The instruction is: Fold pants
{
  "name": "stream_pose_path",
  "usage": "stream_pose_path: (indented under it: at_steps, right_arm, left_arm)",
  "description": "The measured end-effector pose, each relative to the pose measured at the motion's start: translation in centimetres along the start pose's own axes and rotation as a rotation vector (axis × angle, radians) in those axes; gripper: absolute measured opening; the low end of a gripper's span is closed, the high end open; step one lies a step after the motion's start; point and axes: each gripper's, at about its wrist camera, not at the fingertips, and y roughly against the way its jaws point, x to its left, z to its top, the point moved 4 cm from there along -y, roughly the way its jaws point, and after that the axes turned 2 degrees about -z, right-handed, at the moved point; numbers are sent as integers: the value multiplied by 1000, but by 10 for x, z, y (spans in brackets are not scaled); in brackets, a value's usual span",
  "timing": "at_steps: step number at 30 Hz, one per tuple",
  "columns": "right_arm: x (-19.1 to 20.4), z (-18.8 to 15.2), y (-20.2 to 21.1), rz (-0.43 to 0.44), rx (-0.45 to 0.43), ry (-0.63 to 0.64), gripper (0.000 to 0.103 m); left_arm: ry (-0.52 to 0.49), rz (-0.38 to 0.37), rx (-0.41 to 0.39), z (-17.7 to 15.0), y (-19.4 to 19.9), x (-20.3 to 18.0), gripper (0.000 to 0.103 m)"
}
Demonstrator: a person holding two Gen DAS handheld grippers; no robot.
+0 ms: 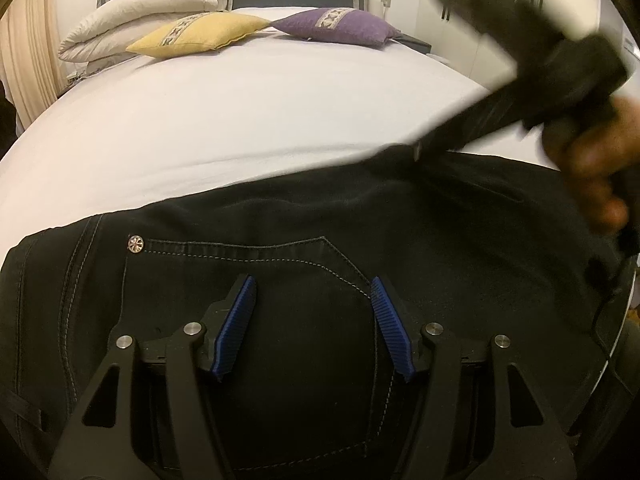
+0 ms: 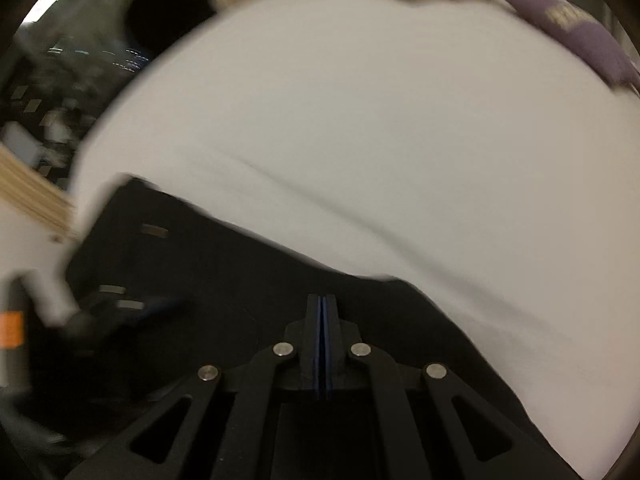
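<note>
White bed sheet [image 1: 240, 120] is carrying the black pants [image 1: 280, 240] along its near edge, flat for folding, while the left gripper [image 1: 312, 292] is hovering spread over the back pocket [image 1: 248, 280] and the right gripper [image 2: 322, 308], pads pressed together, is angling low across the cloth, possibly pinching it.

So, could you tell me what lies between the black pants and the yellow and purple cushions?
Only bare white bedsheet separates the pants from the yellow cushion and purple cushion, seen in the left wrist view.
</note>
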Motion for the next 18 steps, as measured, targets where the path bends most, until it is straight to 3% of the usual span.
stream_pose_path:
  at_steps: [1,3,5,7,10,12,13,14,15,16,18]
  right_arm:
    - [-21,-2,-7,-39,-2,-60,0]
    - [-57,-4,-2,-33,-46,-209,0]
    - [-74,-5,17,-163,-86,-247,0]
    - [-69,-4,37,-97,-131,-271,5]
    - [-25,-2,59,122,-182,-197,10]
    - [11,-10,51,216,-159,-140,27]
    - [18,-16,40,216,-134,-112,29]
    - [15,-21,29,185,-104,-113,29]
    - [5,-28,14,136,-64,-136,13]
    - [-12,-39,6,151,-58,-187,0]
    - [-56,-54,17,263,-98,-378,0]
  left_arm:
    - [1,-1,-2,-1,0,0,59]
    - [3,-5,-9,-2,1,1,59]
    - [4,-5,-12,-3,2,1,59]
    - [7,-6,-12,-2,3,2,59]
    - [16,-9,-16,-2,4,2,59]
    - [22,-9,-19,-3,6,3,59]
    - [27,-10,-20,-3,8,3,59]
    - [31,-12,-20,-3,10,3,59]
    - [33,-12,-19,-4,12,3,59]
    - [31,-8,-14,-6,14,4,59]
    - [31,-5,-12,-7,18,6,59]
